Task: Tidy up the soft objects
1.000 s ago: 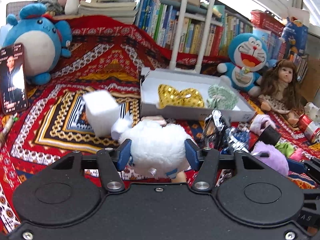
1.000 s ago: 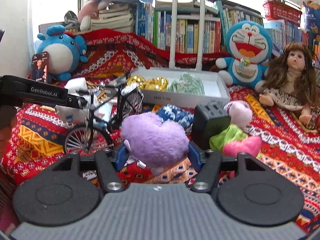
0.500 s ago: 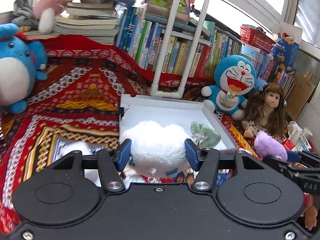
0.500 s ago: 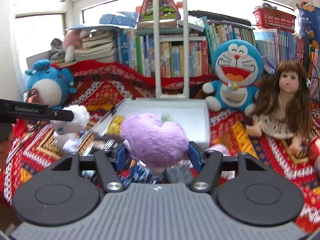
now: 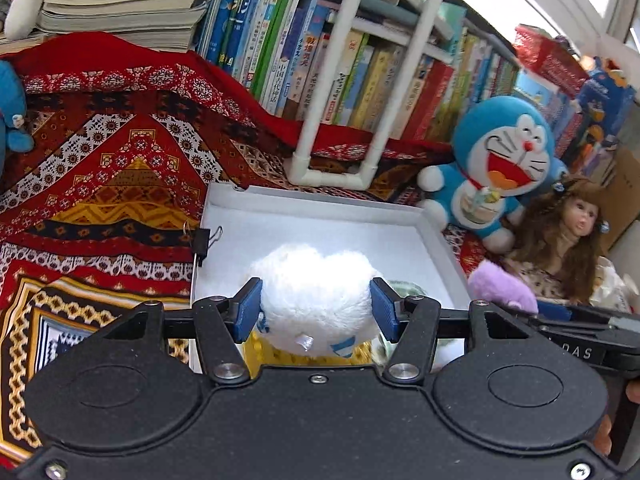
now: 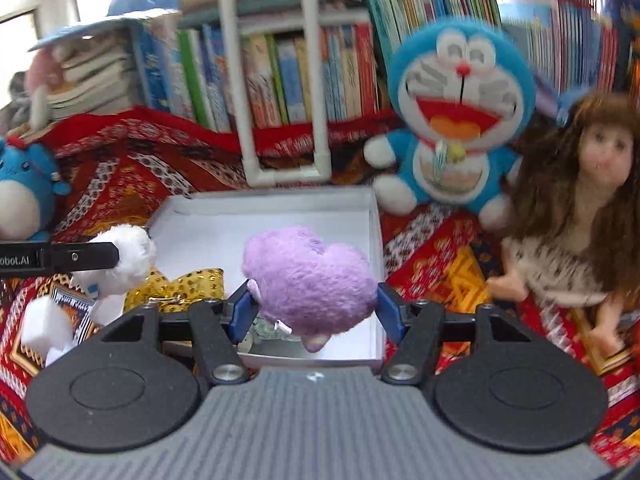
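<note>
White plush heart (image 5: 316,292) and purple plush heart (image 6: 310,280), each pinched across its middle by a hand-held gripper, left (image 5: 316,312) and right (image 6: 314,312), hang above the white tray (image 6: 374,240); both look light, squashy, non-slippery.

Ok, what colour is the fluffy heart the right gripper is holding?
Pale purple. The plush heart shows best in the right wrist view, pinched in the right gripper.
</note>
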Motion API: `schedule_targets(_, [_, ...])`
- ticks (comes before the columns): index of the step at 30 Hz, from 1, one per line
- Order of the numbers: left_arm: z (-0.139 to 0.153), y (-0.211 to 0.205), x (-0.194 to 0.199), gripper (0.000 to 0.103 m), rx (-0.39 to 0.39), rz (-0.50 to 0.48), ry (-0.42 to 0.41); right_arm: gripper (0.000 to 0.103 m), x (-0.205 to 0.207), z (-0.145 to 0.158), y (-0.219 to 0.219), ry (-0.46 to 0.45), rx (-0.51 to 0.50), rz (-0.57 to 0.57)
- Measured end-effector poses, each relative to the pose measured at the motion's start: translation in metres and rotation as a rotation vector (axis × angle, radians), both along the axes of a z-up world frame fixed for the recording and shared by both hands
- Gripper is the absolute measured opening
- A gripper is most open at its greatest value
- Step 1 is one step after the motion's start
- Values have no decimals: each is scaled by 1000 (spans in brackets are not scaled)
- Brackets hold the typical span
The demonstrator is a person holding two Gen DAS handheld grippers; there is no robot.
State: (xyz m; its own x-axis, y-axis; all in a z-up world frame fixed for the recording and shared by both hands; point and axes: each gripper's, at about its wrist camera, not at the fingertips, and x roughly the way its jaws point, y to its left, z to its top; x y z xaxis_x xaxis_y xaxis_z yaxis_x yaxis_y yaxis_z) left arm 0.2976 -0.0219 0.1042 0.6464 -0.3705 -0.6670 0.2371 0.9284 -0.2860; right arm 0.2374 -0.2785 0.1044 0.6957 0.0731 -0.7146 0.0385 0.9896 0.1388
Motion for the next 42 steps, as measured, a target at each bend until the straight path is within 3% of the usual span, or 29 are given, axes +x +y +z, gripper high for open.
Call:
schedule_targets(11, [-31, -27, 45, 56, 83, -8, 42, 66, 42, -28, -10, 74, 42, -53])
schedule_targets(25, [-56, -28, 59, 57, 109, -2, 71, 66, 61, -54, -10, 151, 70, -70])
schedule_targets(32, [-55, -25, 55, 59, 90, 3, 66, 71, 59, -52, -7, 149, 67, -55])
schedule_targets(34, [-52, -24, 52, 62, 92, 2, 64, 77, 57, -50, -9, 144, 77, -57])
schedule_targets(42, [-33, -16, 26, 76, 108, 4, -13, 82, 41, -31, -9, 92, 71, -37])
